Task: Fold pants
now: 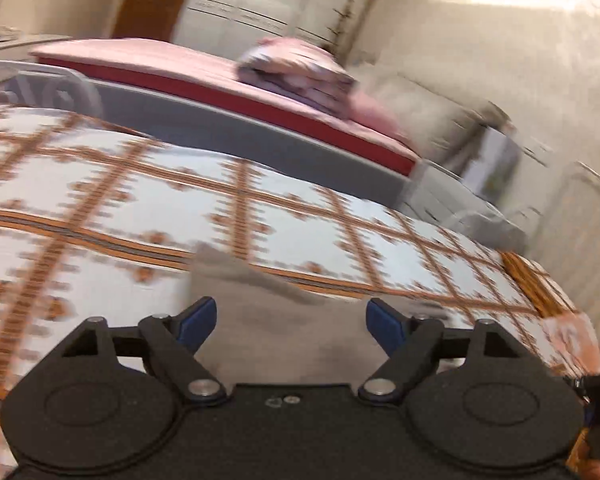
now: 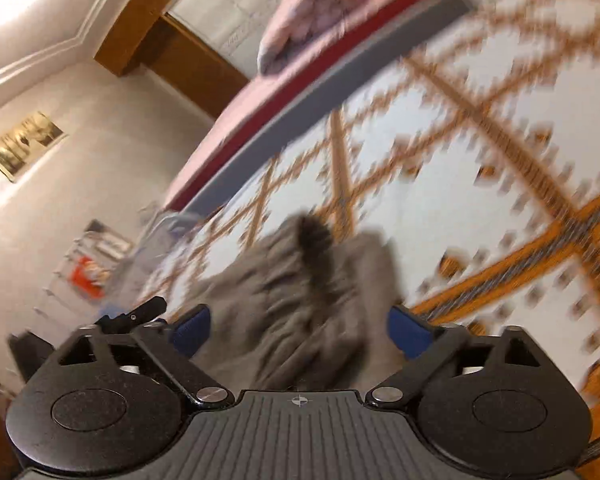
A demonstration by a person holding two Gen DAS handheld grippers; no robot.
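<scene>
Grey pants [image 1: 268, 320] lie on a white bedspread with an orange lattice pattern [image 1: 180, 208]. My left gripper [image 1: 290, 326] is open, its blue pads wide apart just above a flat part of the pants. In the right wrist view the pants [image 2: 300, 300] are bunched in folds with a dark strip on top. My right gripper [image 2: 298, 330] is open, its blue pads on either side of the bunched cloth, not closed on it. Both views are blurred by motion.
A second bed with a pink cover and red mattress edge [image 1: 204, 80] stands beyond the bedspread, with a folded pink quilt [image 1: 300, 68] on it. A grey bed frame [image 1: 240, 136] runs between. Wardrobe doors and walls lie behind. A picture [image 2: 24, 146] hangs on the wall.
</scene>
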